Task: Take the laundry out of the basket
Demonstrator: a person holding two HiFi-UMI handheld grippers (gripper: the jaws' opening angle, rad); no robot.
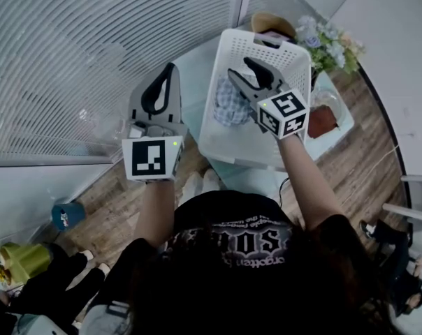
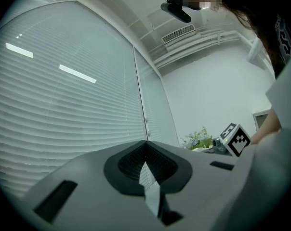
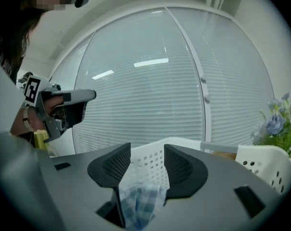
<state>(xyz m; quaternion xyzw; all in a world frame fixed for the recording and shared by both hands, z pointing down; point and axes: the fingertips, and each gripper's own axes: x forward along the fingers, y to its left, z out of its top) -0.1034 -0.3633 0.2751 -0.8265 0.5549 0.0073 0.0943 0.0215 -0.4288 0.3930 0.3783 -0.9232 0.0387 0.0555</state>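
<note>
Laundry (image 1: 232, 105), a blue checked cloth, lies in the white basket (image 1: 281, 51) just under the right gripper (image 1: 240, 67), whose fingers stand partly apart and are not clamped on it.

The right gripper view adds what the head view cannot show: the cloth is bunched low in the gap between the two pads, and the basket's holed wall is just beyond the fingertips. Only the head view shows the basket standing on a pale round table (image 1: 194, 60) over a wooden floor (image 1: 106, 201), with flowers (image 1: 330, 44) past the basket's far corner. The left gripper (image 1: 170, 68) is held to the left of the basket, its fingers closed tip to tip with nothing between them. Past those fingertips, its own view shows white window blinds (image 2: 63, 105) and a pale wall.
</note>
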